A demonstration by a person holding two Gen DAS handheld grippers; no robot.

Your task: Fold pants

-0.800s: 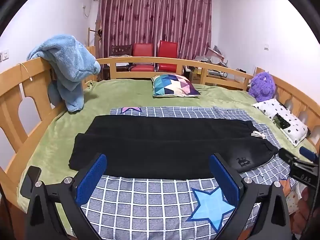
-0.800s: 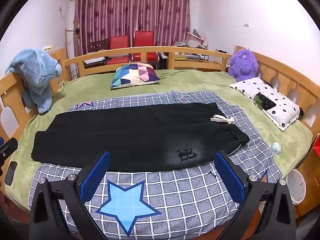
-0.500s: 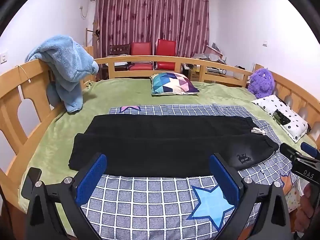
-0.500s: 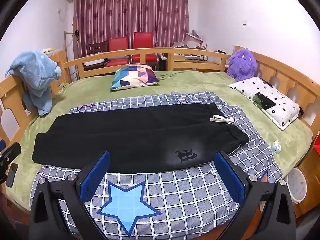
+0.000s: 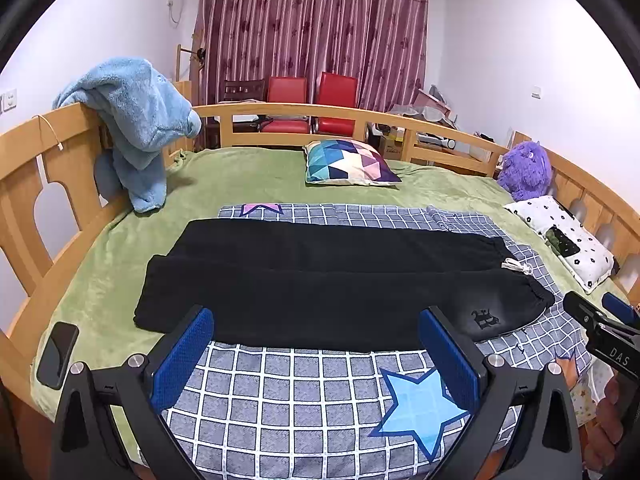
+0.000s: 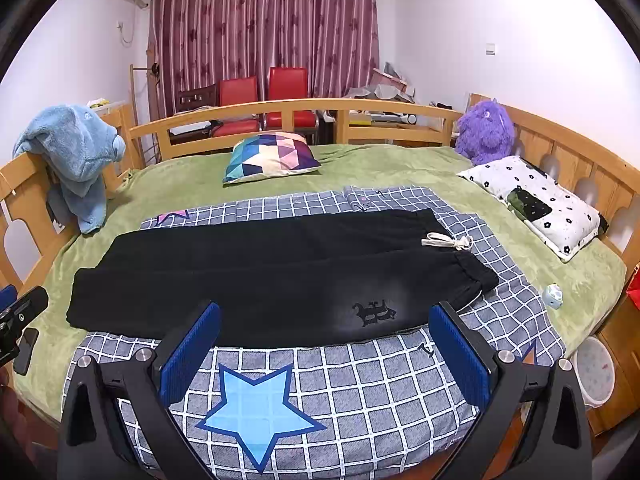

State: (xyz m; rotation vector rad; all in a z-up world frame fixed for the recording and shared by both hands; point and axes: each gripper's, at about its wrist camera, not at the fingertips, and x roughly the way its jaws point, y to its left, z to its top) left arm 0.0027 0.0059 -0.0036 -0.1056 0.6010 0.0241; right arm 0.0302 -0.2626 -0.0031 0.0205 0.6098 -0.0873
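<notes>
While the pants (image 5: pixel 320 280) lie where they lay a moment ago, the left view has shifted a little, so a dark phone (image 5: pixel 58 354) at the bed's left edge, on the green blanket (image 5: pixel 248 176), now shows that was out of frame before. The right view is almost unchanged. The pants are black and spread flat, lengthwise along the bed's near edge, waistband and white drawstring (image 6: pixel 448 242) toward the right end, leg cuffs toward the left. They rest mostly on a checked quilt (image 6: pixel 360 392), with the cuffs reaching onto the blanket.

The left gripper (image 5: pixel 316 354) hangs above the near edge with its blue fingers (image 5: pixel 182 358) spread fully apart, empty, short of the cloth. The right gripper (image 6: pixel 324 350) is likewise wide open and holds nothing.

Bare quilt lies between both grippers and the near hem of the pants. Beyond the pants, open blanket runs to a patterned cushion (image 6: pixel 272 156). A white pillow (image 6: pixel 536 204) and a purple plush toy (image 6: pixel 484 130) sit by the right rail, well apart from the waistband. A blue towel (image 5: pixel 132 128) hangs over the left rail (image 5: pixel 24 168).
</notes>
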